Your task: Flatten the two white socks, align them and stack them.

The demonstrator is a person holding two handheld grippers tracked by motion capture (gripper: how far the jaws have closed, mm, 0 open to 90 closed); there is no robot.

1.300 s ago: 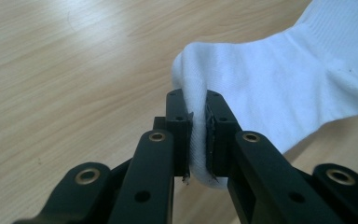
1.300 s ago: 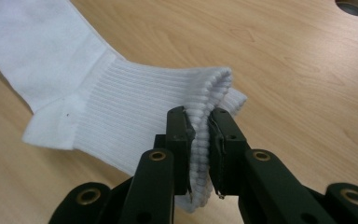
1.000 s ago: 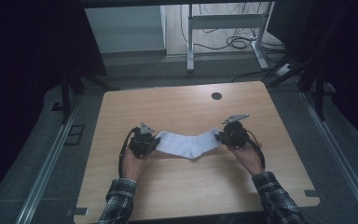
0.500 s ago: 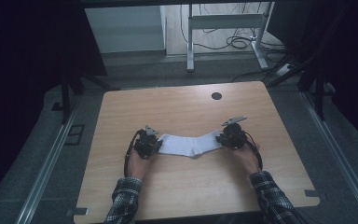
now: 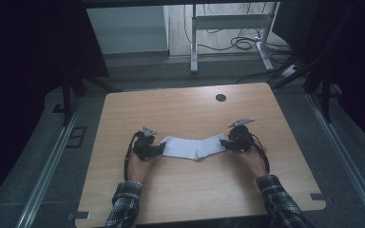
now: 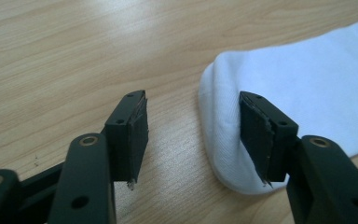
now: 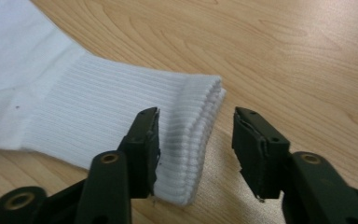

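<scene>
A white sock (image 5: 195,146) lies flat across the wooden table (image 5: 180,109), stretched between my two grippers. My left gripper (image 5: 153,149) sits at its toe end. In the left gripper view the jaws (image 6: 193,100) stand apart, and the rounded toe (image 6: 223,140) rests between them against the right-hand pad without being pinched. My right gripper (image 5: 229,141) sits at the ribbed cuff. There the jaws (image 7: 196,114) straddle the cuff (image 7: 191,140), which lies by the left-hand pad, loose. Both pairs of jaws have just been opening.
A small black round hole (image 5: 221,98) marks the table's far side. Beyond the table stands a metal desk frame (image 5: 228,23) with cables on the floor. The person's plaid sleeves (image 5: 123,209) come in at the near edge.
Both grippers were shut on the sock's ends and have opened, releasing it onto the table. The hands have hardly moved.
</scene>
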